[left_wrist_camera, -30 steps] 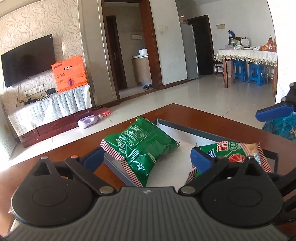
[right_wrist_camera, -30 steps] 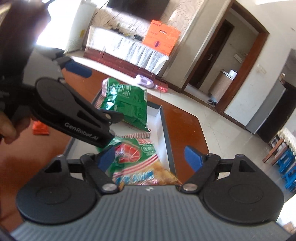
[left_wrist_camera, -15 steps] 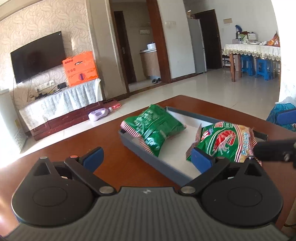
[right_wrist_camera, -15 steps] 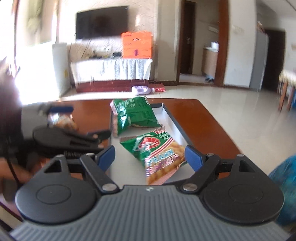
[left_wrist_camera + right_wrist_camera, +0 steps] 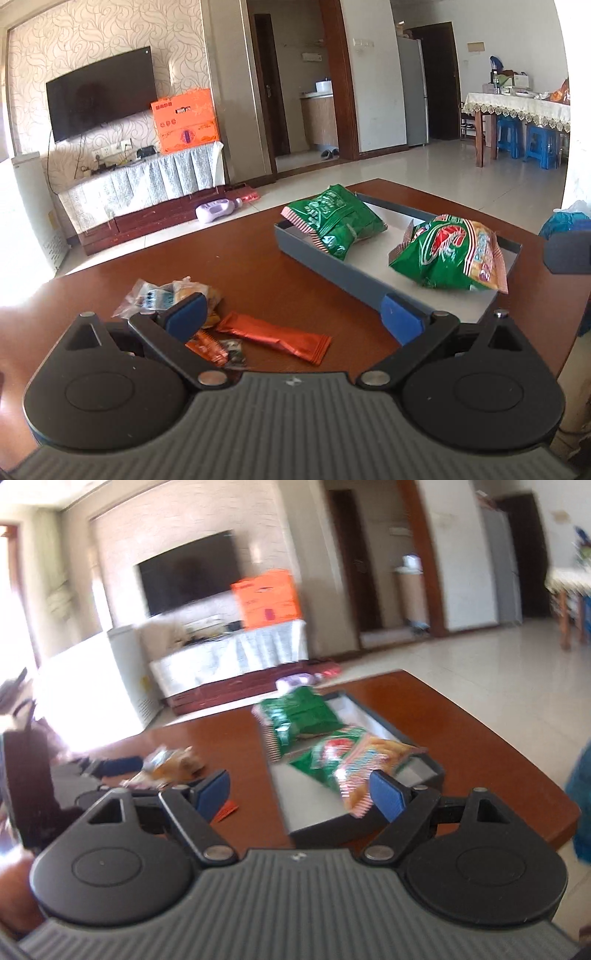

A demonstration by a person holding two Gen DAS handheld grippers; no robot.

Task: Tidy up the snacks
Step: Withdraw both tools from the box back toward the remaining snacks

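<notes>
Two bags were in the tray; the small snacks were not yet moved.

The plain green crinkled snack bag (image 5: 334, 221) and the green-and-orange prawn-cracker bag (image 5: 448, 254) lay side by side in the shallow grey rectangular tray (image 5: 332, 271) on the brown wooden table (image 5: 258, 273). Left out on the table, by my reading the remaining work, were an orange foil bar wrapper (image 5: 275, 338), a clear packet of biscuits (image 5: 168, 293) and a small dark-and-orange sachet (image 5: 218, 350). The left gripper (image 5: 293, 317) and the right gripper (image 5: 300, 794) both stood spread wide, holding nothing. The left view showed the loose wrappers sharply; the right view was blurred and mostly hid them.
</notes>
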